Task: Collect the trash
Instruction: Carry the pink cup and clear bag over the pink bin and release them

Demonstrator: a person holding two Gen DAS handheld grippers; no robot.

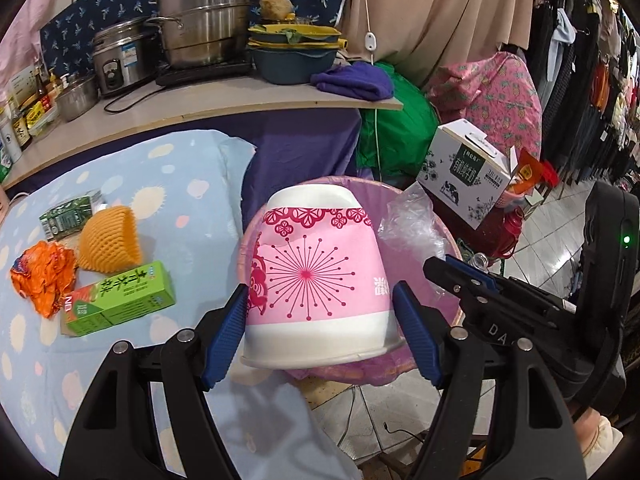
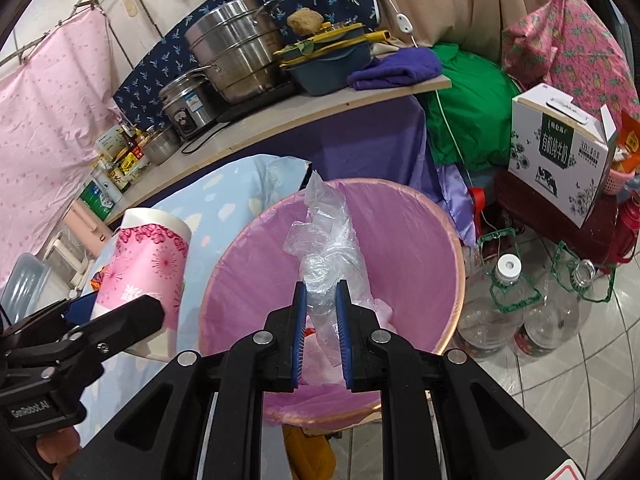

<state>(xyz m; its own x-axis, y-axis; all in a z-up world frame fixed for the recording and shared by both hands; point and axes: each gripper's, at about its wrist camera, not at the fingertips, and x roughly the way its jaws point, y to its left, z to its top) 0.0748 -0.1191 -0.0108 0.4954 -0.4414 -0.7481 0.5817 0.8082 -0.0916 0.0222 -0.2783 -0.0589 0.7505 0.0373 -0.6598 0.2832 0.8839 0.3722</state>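
Over the pink-lined trash bin (image 2: 420,248), the right gripper (image 2: 321,320) has its jaws pinched on a crumpled clear plastic bag (image 2: 324,248), which hangs above the bin's opening. Just beside the bin's rim, the left gripper (image 1: 320,336) holds an upturned pink-and-white paper bowl (image 1: 316,276), jaws pressed against its two sides, its mouth facing down and tilted toward the camera. On the blue spotted cloth (image 1: 192,208) over the tabletop lie a green drink carton (image 1: 120,300), an orange foam fruit net (image 1: 110,240), a crumpled orange wrapper (image 1: 44,276) and a smaller green carton (image 1: 70,216), near one another. Beyond the bin stands a white milk box (image 2: 560,152).
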